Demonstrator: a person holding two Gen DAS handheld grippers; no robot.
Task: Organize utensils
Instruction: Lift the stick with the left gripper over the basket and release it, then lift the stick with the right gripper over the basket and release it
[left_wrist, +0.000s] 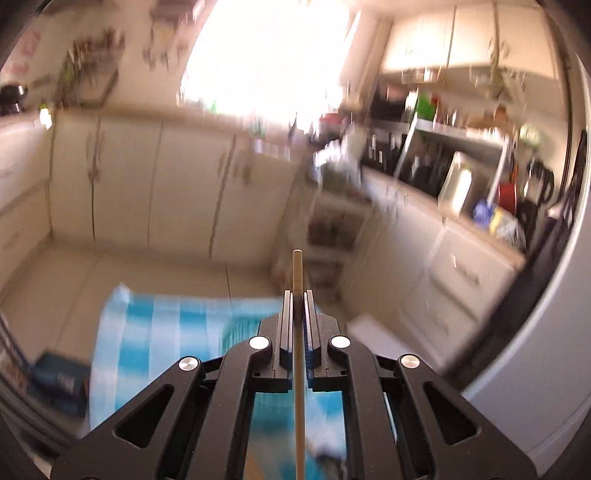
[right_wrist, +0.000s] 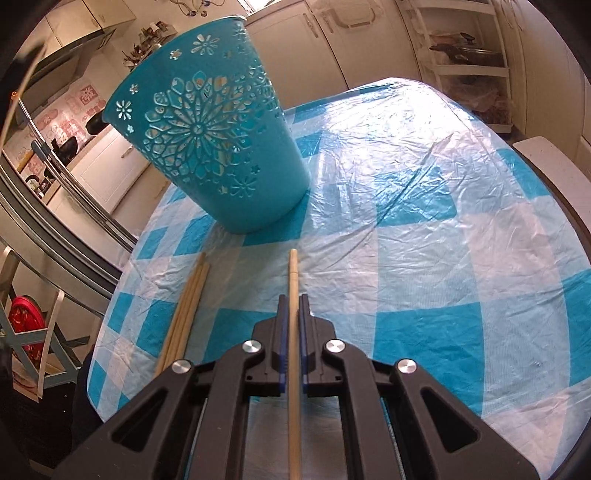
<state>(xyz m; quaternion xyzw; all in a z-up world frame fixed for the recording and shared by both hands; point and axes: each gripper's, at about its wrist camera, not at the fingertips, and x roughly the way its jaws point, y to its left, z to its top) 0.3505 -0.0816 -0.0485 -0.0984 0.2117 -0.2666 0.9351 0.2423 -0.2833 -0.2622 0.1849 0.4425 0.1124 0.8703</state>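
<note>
Each gripper was clenched on one chopstick: the left gripper (left_wrist: 298, 295) on its chopstick (left_wrist: 297, 269), the right gripper (right_wrist: 294, 299) on another chopstick (right_wrist: 293, 273) just before the blue basket (right_wrist: 210, 129). The thin sticks could slip or miss the basket's rim if tilted badly.

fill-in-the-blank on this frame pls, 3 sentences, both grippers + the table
1. Each gripper, left gripper and right gripper, is shut on one wooden ____.
2. The teal bin stands on a blue-and-white ____ tablecloth.
3. The spare sticks lie on the cloth to the ____ of the right gripper.

Missing words: chopstick; checked; left
</note>
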